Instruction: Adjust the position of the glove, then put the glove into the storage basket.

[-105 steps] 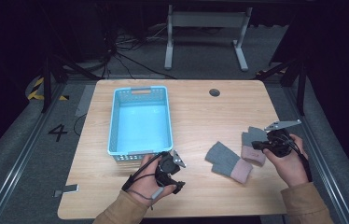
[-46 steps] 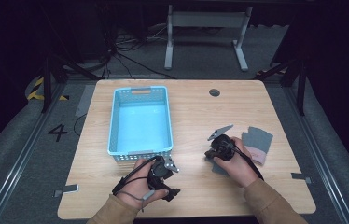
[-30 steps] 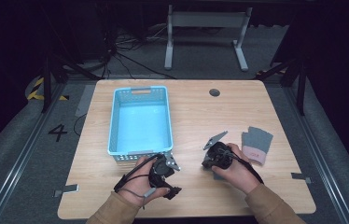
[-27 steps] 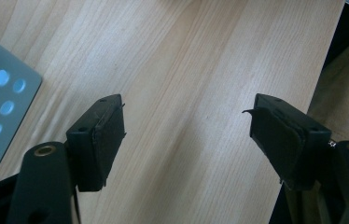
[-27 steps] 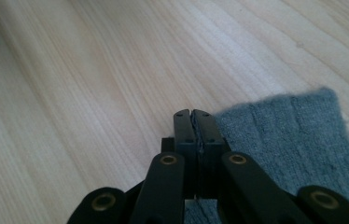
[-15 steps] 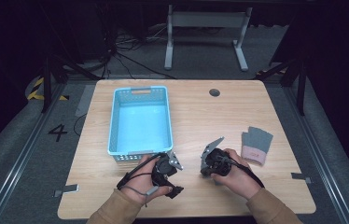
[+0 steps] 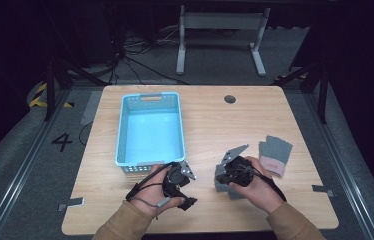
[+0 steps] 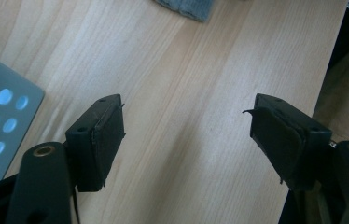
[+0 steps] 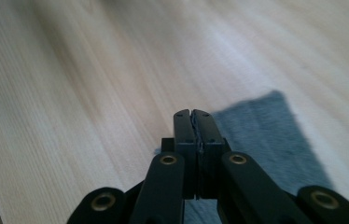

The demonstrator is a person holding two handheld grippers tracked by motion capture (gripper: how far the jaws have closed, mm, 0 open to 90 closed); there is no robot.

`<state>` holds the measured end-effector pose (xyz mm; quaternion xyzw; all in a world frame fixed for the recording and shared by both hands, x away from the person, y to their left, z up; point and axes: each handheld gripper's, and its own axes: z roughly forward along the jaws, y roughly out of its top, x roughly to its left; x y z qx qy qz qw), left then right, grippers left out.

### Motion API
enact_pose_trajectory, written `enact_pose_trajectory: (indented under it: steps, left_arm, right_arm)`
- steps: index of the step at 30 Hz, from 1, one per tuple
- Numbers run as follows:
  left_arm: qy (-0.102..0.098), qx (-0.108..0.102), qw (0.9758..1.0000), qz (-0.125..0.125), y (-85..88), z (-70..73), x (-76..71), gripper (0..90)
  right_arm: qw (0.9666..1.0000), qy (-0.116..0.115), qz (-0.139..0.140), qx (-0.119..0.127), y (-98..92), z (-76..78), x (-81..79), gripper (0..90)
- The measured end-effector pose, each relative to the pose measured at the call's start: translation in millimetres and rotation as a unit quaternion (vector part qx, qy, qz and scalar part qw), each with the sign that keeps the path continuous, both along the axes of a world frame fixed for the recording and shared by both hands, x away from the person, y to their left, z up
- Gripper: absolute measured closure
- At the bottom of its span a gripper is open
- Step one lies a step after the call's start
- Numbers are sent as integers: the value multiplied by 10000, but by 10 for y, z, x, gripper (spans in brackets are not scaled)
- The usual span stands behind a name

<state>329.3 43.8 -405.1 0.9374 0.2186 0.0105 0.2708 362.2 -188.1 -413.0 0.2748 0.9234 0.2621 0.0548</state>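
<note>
Grey sock point(image 7: 223, 181), soft and limp, lies near the table's front edge, pinched in the right gripper point(image 9: 194, 122), whose jaws are clamped on its thin cloth. It looks light and floppy; best taken at an edge. The left gripper point(image 8: 186, 135) stands apart, empty.

Hand-held gripper point(image 8: 186, 135) jaws wide apart over table point(image 8: 177, 84); basket point(image 8: 0, 116) beside.

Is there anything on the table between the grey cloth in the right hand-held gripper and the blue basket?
Nothing blocks it outright. The right hand-held gripper is shut on the grey cloth; bare wood lies toward the blue basket. The left hand-held gripper, jaws open, sits by the basket's near corner, at the path's edge.
</note>
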Motion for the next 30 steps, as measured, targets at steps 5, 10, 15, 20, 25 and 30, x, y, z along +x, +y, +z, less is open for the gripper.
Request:
enact_pose_trajectory:
  steps: [5, 10, 15, 20, 25, 30]
  left_arm:
    - [-53, -95, 9999, 31, -11, 18, 18, 269]
    - [-73, -146, 9999, 38, -18, 20, 40, 270]
    - [-93, -159, 9998, 66, -24, 21, 63, 270]
    - [-93, -194, 9997, 78, -22, 24, 65, 269]
    - [-79, -206, 9997, 140, -6, 21, 60, 268]
    - [-74, -187, 9997, 153, 2, 22, 63, 268]
  right_arm:
    - [9990, -213, -311, 220, -193, 130, 26, 900]
    - [9978, -260, -520, 309, -335, 188, 49, 900]
    - [9954, -285, -827, 394, -531, 211, 99, 900]
    - [9907, -290, -1256, 440, -778, 208, 183, 900]
    - [9871, -293, -1509, 455, -921, 189, 244, 900]
    - [9818, -324, -1823, 419, -1073, 108, 326, 900]
